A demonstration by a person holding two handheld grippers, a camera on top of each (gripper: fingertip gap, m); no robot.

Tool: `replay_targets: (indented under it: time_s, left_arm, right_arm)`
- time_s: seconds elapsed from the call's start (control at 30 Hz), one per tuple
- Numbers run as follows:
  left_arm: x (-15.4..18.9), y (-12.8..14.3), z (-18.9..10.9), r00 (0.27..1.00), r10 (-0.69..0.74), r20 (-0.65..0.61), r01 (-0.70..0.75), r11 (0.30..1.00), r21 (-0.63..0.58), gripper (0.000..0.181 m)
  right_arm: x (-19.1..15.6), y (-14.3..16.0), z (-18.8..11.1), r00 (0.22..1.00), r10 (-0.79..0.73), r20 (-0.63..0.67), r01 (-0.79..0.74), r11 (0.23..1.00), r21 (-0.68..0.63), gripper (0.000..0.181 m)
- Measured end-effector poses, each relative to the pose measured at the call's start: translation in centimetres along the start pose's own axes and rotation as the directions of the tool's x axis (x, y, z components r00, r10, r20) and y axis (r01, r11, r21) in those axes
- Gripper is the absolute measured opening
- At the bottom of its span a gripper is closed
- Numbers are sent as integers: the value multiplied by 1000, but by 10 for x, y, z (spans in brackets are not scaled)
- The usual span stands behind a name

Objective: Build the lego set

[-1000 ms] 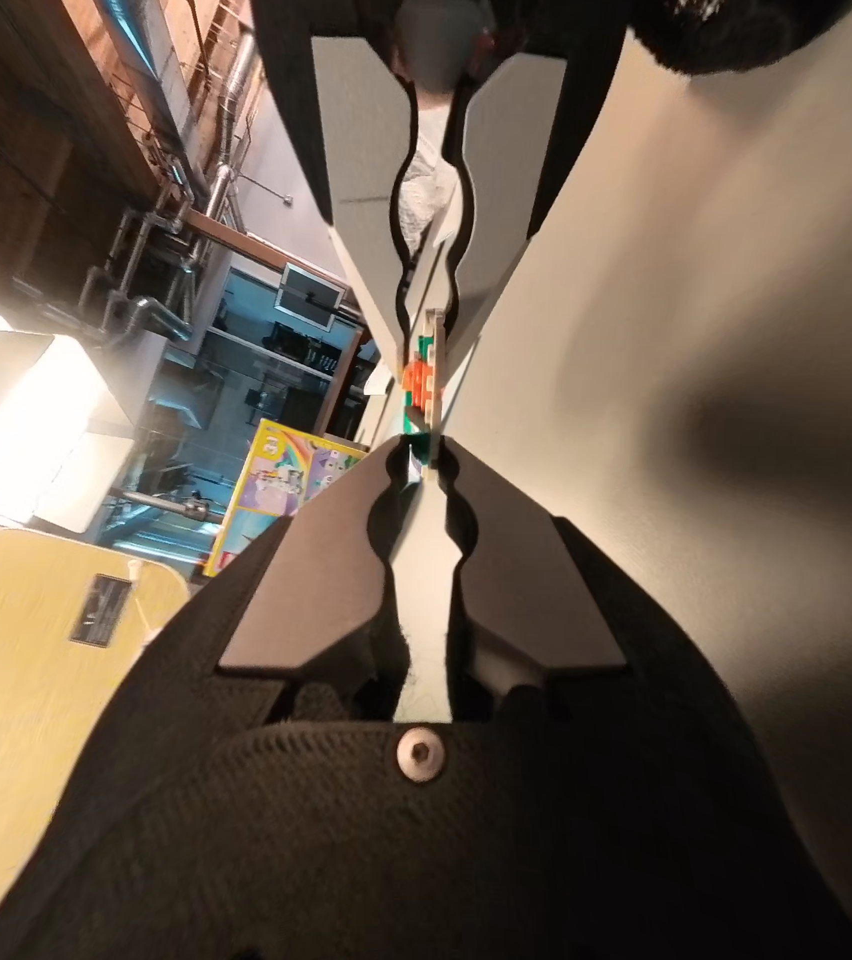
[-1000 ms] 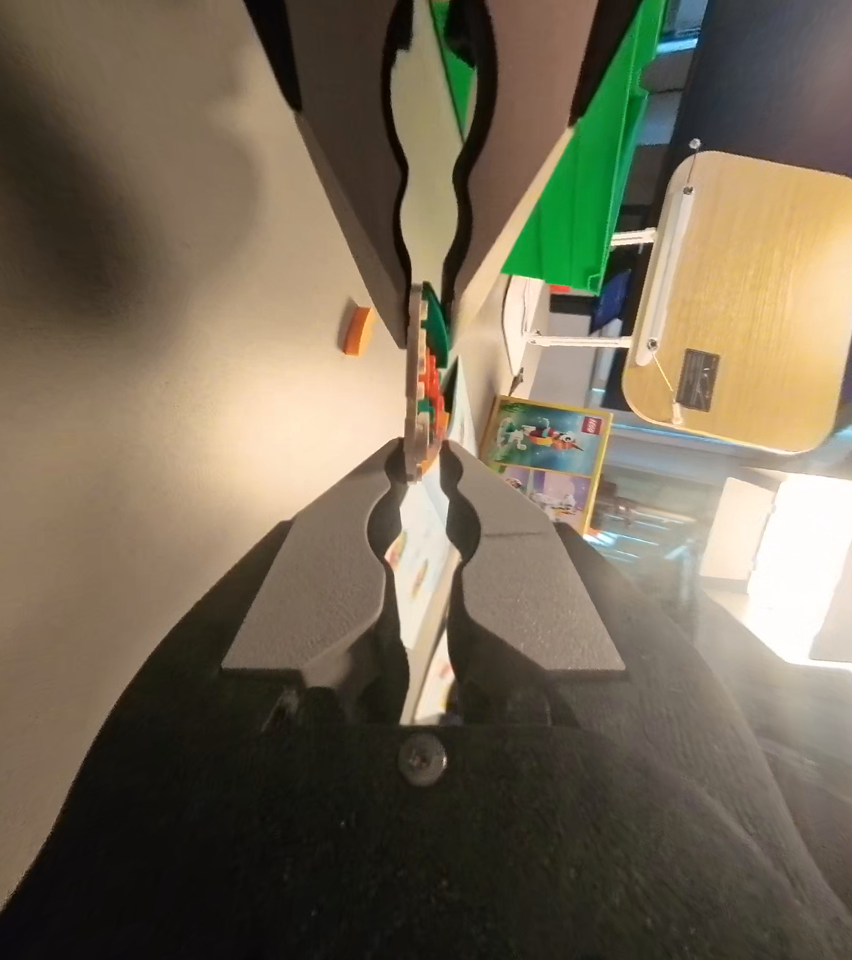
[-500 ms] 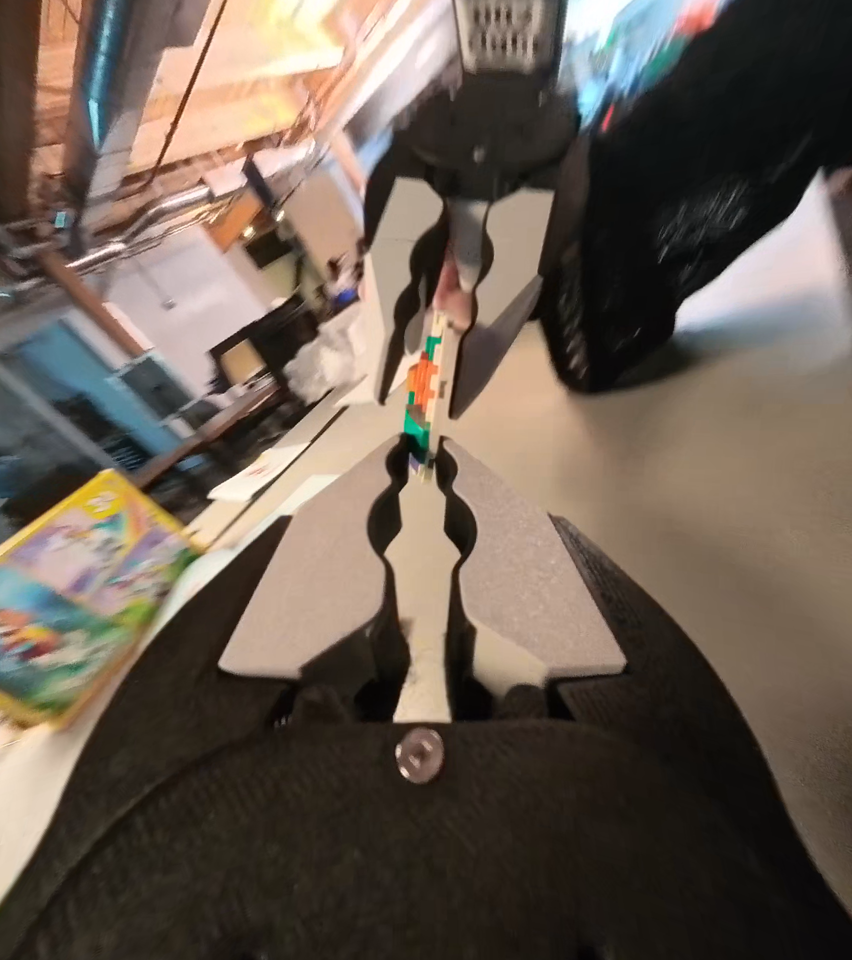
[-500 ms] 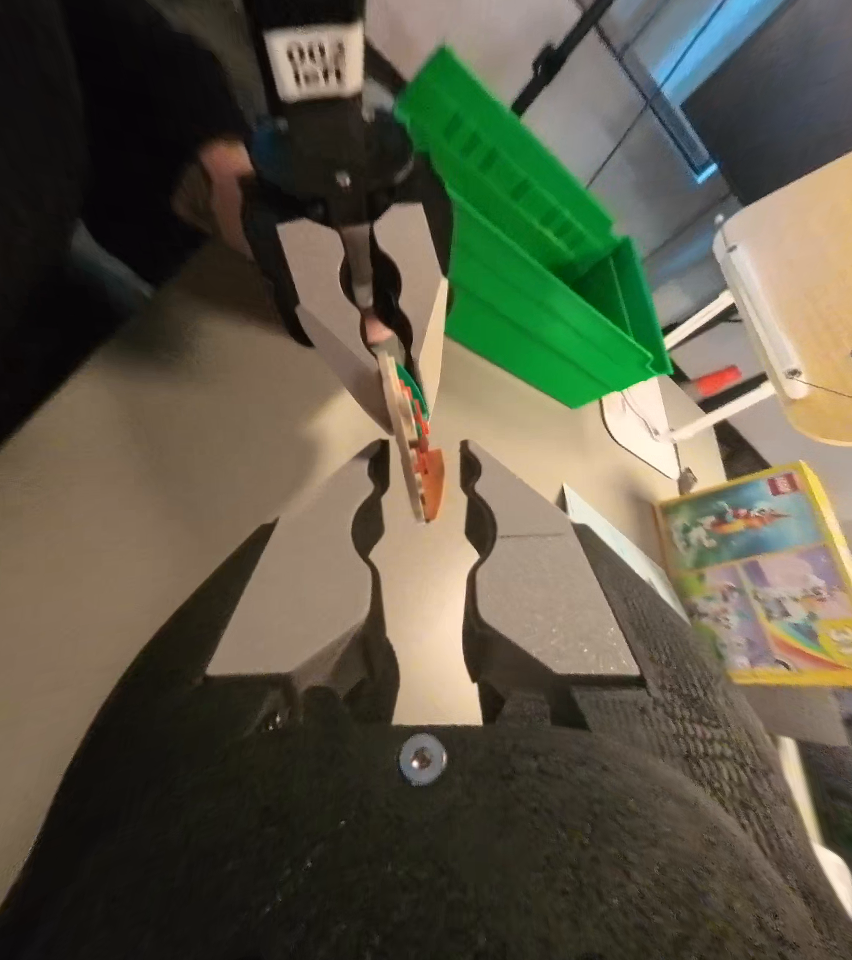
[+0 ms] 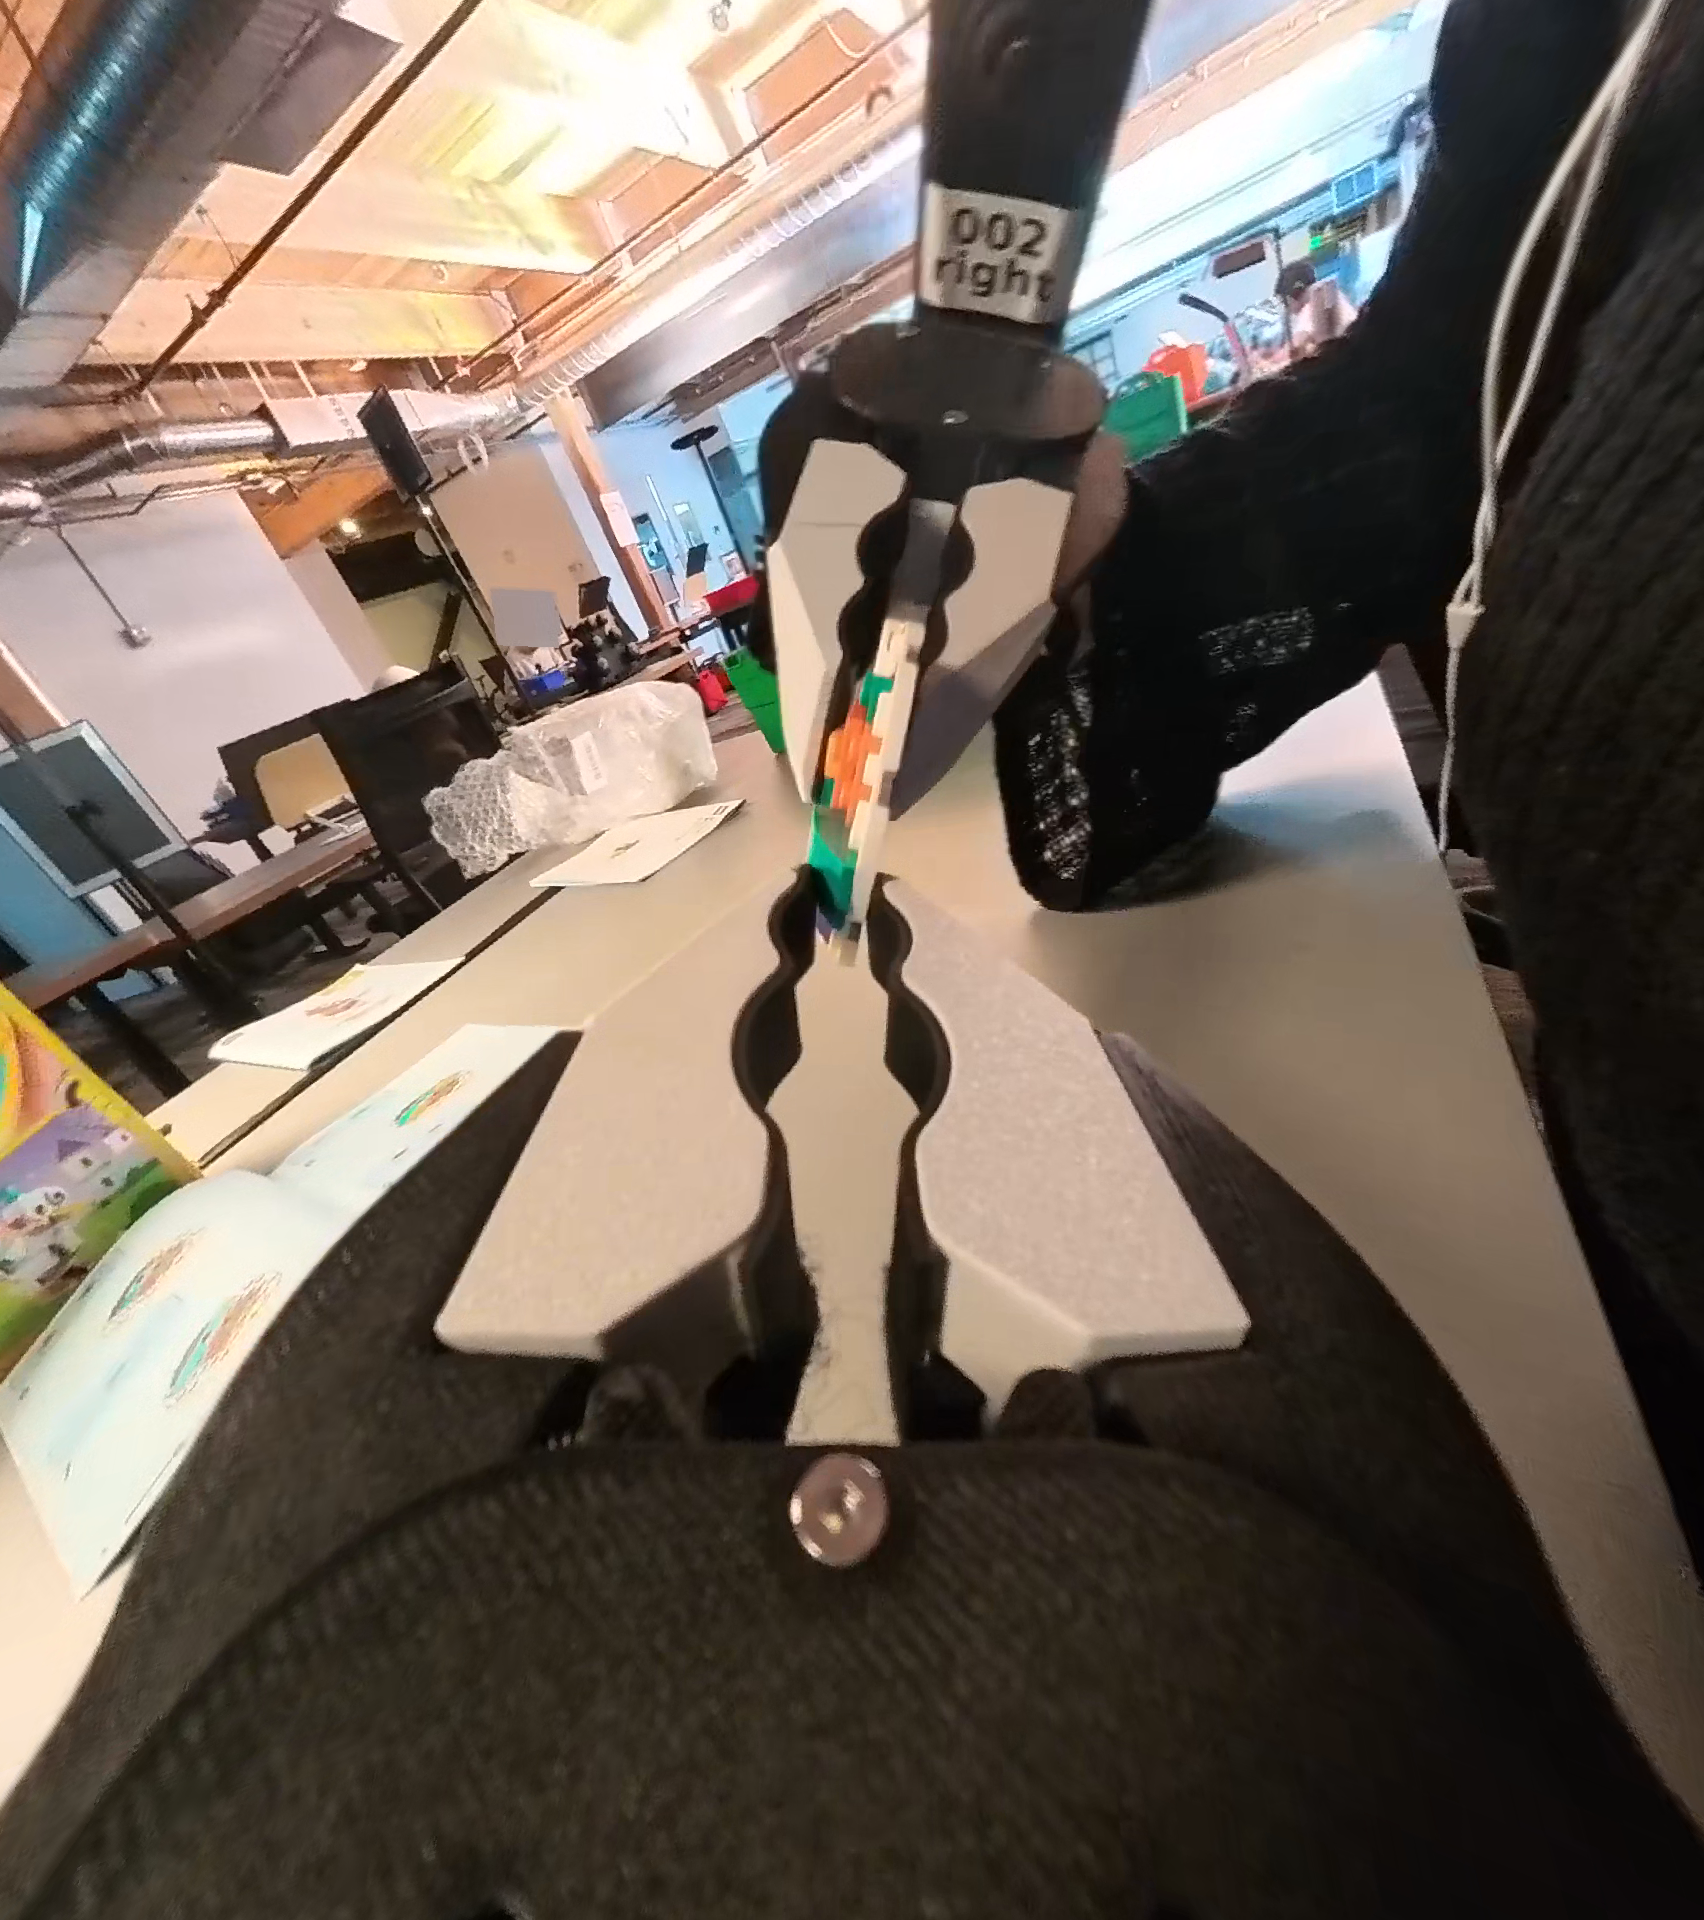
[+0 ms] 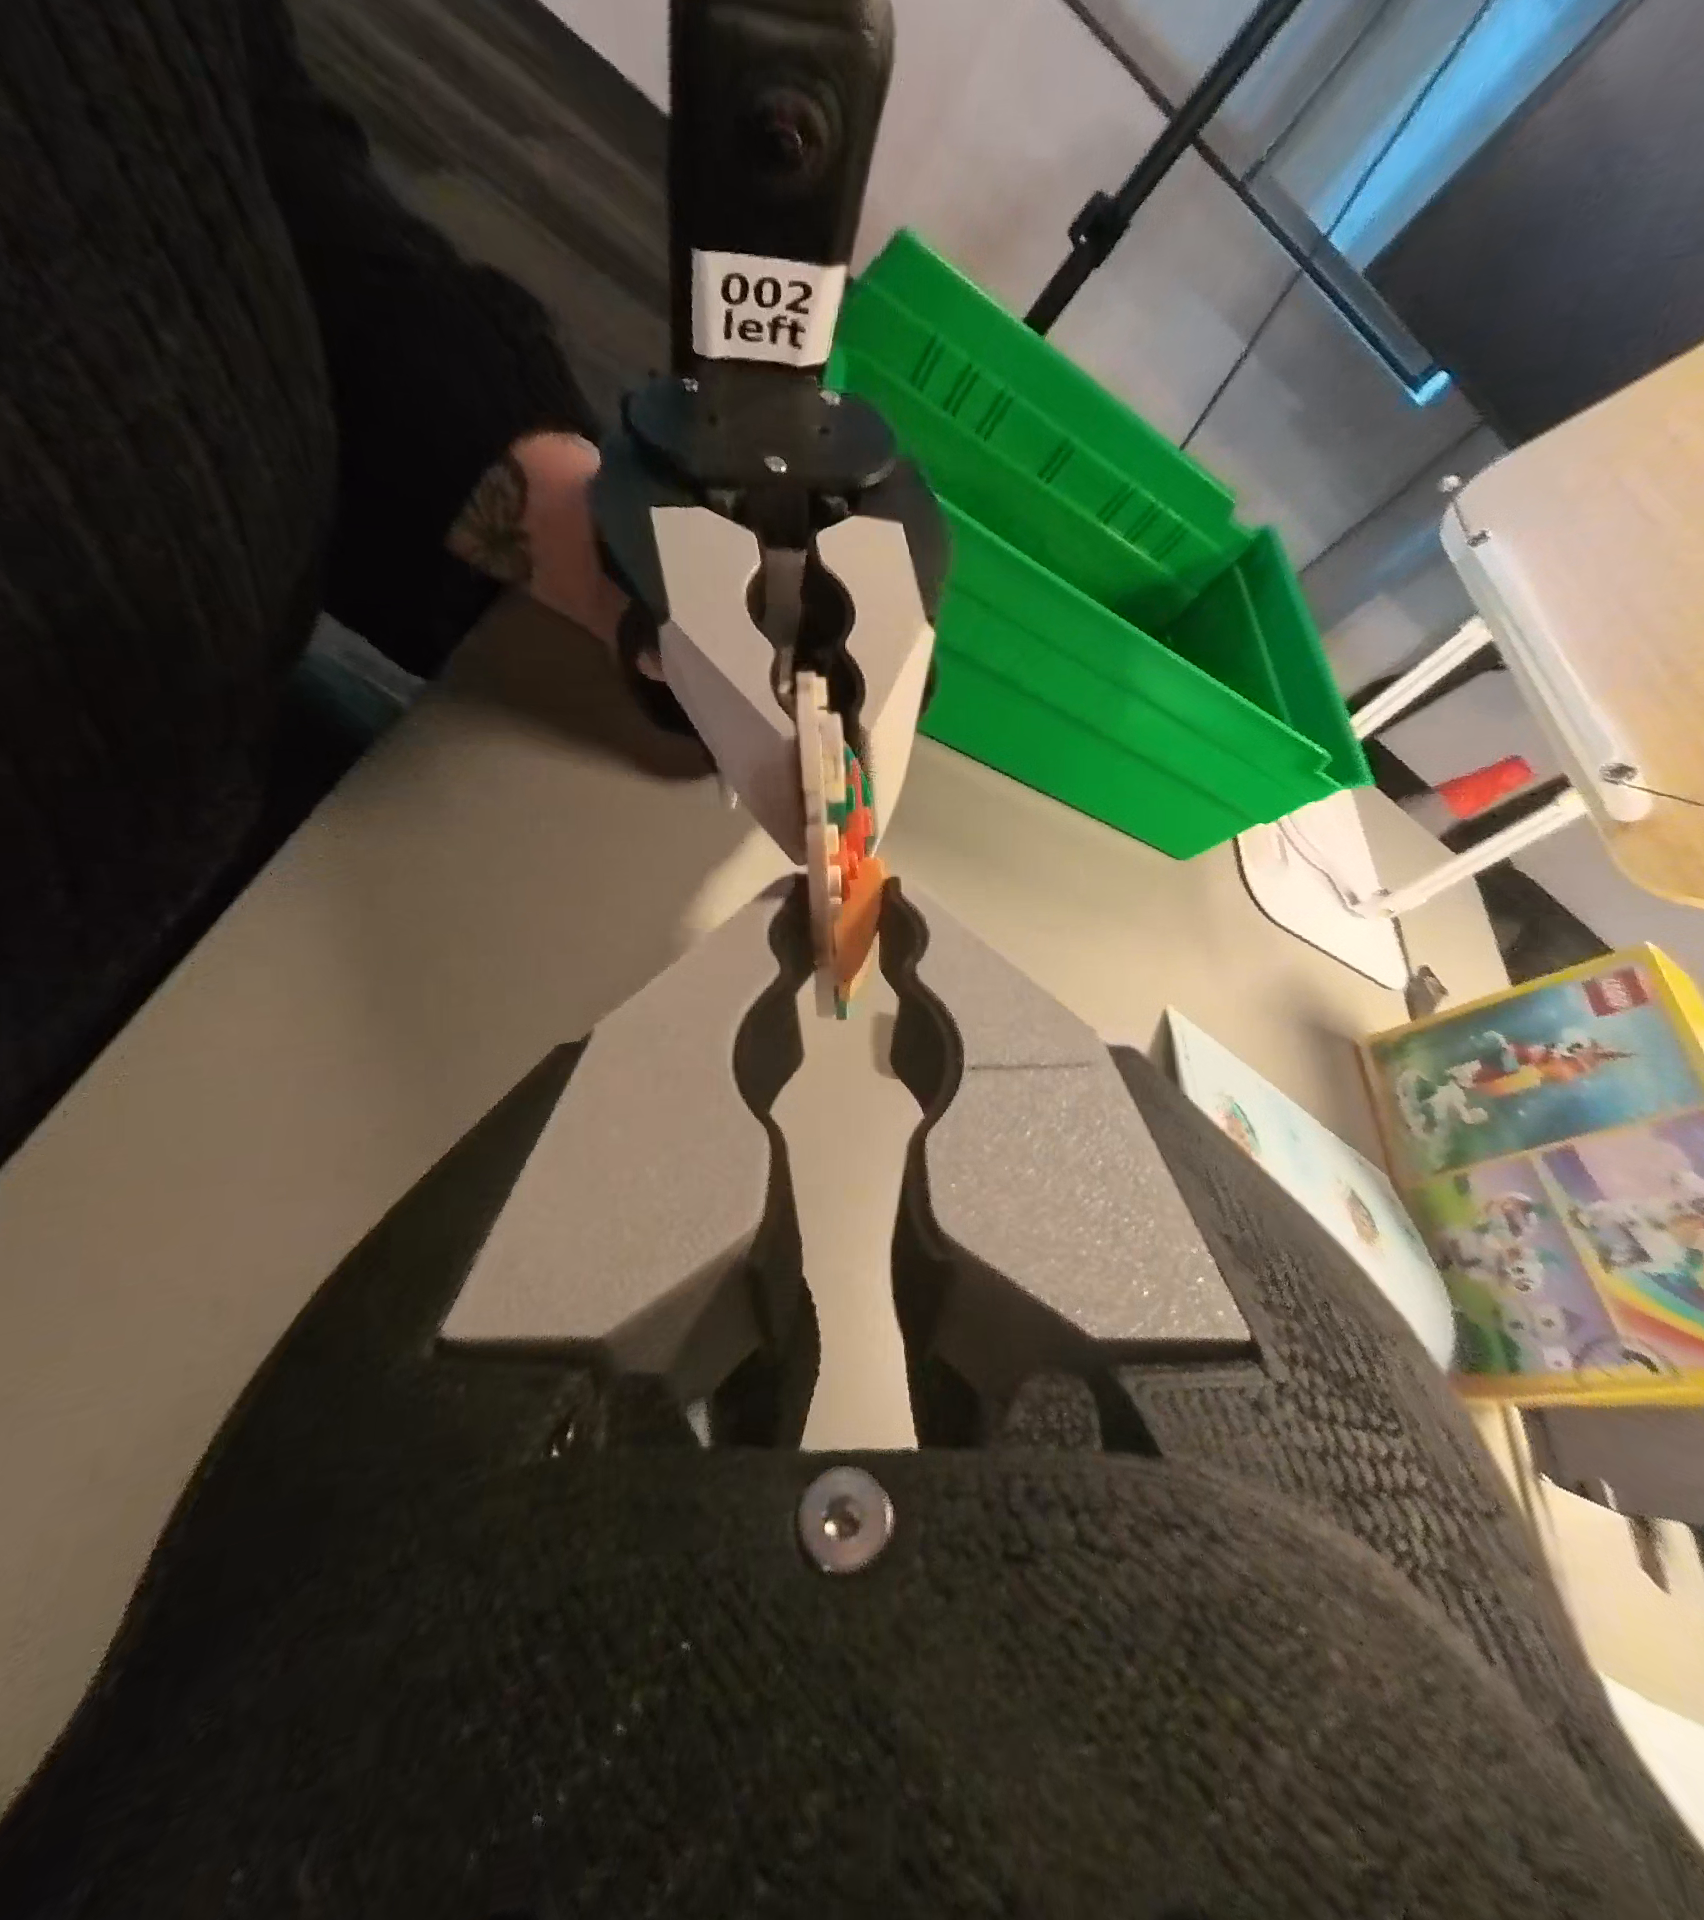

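Above the desk (image 5: 1274, 935), held edge-on between both grippers: flat lego plate (image 5: 853, 800), white back, orange and green tiles. Left gripper (image 5: 843, 914) fingers narrow, pinching near end; right gripper (image 6: 843, 925) fingers narrow, nipping opposite end. Best handled with level, even squeeze, no twisting, studs square before pressing. Tile face mostly hidden, seating unclear. Green bin (image 6: 1118, 623) and box (image 6: 1596, 1174) cut off.
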State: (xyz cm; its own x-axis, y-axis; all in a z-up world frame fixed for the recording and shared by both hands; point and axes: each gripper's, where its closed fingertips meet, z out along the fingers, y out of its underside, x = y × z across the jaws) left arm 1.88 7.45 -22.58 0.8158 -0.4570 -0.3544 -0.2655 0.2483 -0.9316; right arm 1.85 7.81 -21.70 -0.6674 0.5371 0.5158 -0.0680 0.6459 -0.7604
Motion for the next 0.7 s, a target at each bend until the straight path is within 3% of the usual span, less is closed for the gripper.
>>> replay_targets:
  time_s: [0.23, 0.33, 0.4, 0.5, 0.7]
  left_arm:
    - [-6, 12, 2, 999, -50, 15, 51, 997, -65, 10]
    - [-26, 32, 1, 986, -99, 137, 125, 973, -195, 35]
    - [-45, 53, -5, 958, -123, 258, 207, 921, -330, 37]
    - [-58, 78, -14, 928, -135, 346, 303, 816, -493, 35]
    - [-61, 108, -18, 936, -155, 317, 338, 647, -683, 26]
  right_arm:
    - [3, 10, 3, 996, -19, -86, 21, 999, 31, 11]
    - [14, 32, -5, 970, -122, -209, 122, 992, -17, 11]
    - [29, 55, -14, 918, -209, -336, 190, 978, -89, 12]
    - [43, 84, -22, 795, -396, -460, 323, 918, -232, 12]
    - [45, 103, -25, 670, -576, -468, 454, 817, -355, 12]
